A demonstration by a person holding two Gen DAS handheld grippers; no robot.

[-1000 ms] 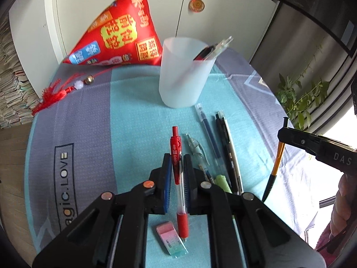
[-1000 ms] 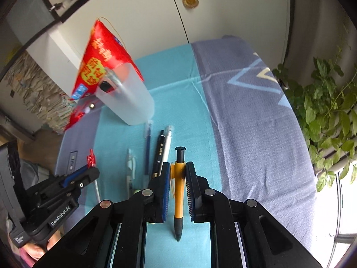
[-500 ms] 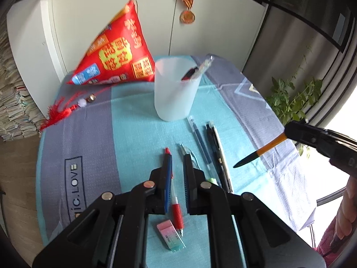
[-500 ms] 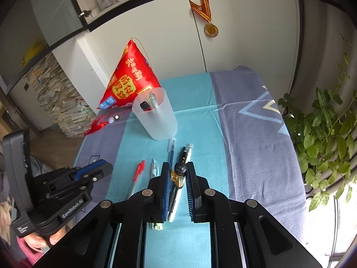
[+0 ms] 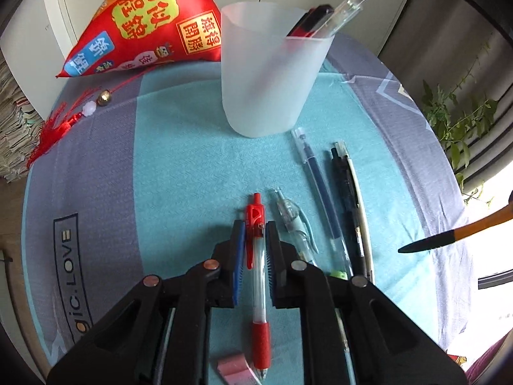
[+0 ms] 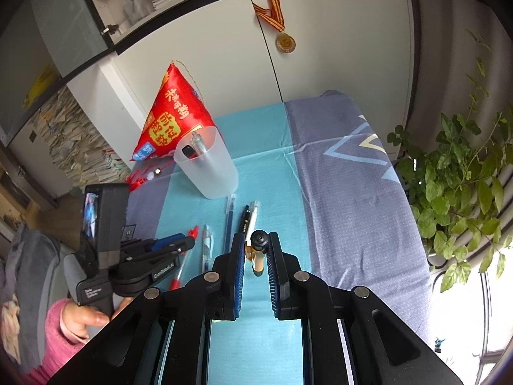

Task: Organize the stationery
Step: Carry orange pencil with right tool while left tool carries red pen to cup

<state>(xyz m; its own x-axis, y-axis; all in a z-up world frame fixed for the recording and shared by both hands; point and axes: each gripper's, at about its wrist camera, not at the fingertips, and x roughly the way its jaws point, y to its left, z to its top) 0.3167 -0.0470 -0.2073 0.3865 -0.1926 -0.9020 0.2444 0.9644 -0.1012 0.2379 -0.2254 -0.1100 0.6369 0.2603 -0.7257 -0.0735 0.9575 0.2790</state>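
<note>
Lying bare, the teal cloth (image 5: 179, 166) leaves open room left of the red pen (image 5: 258, 256) — further right, pens crowd below the translucent cup (image 5: 266, 73). The left gripper (image 5: 255, 227), angled steeply down, straddles the clear-barrelled red pen, jaws opening. The right gripper (image 6: 256, 240) pinches an orange pen (image 6: 258, 250) aloft — tip down.

left gripper (image 5: 255, 227) back down astride red pen (image 5: 258, 276) | jaws opening | orange pen (image 6: 258, 250) lifted, seemingly tilted
</note>
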